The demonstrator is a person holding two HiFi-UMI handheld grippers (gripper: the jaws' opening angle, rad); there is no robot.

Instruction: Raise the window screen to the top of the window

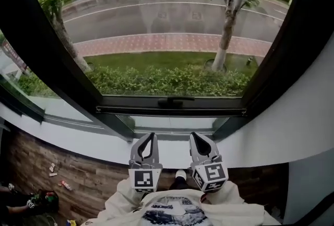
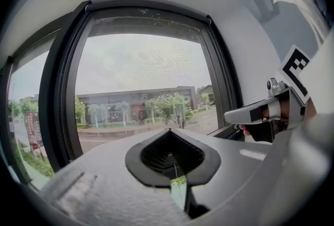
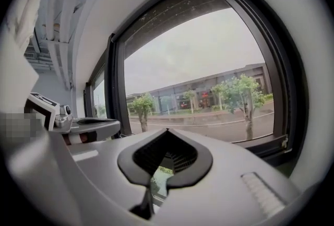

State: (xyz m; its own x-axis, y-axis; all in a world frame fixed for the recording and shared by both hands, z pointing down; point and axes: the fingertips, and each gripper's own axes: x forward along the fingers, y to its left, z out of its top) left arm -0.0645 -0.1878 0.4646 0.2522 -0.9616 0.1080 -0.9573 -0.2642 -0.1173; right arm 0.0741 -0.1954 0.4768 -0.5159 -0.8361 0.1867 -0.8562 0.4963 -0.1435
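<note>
Both tools hang low by the person's chest, side by side and pointing at the window. The left gripper (image 1: 148, 139) has its jaws pressed together on nothing, and the right gripper (image 1: 197, 138) matches it, jaws together and empty. They float above the white sill (image 1: 175, 156), near the black frame (image 1: 130, 107) but not touching it. A small black handle (image 1: 175, 99) sits mid-rail, ahead of the tips and between them. The glass looks clear down its whole height. The screen (image 2: 146, 25) is hard to make out: a darker, speckled strip along the top of the pane may be it. If so, it lies high above both grippers and well apart from them, near the upper frame.
</note>
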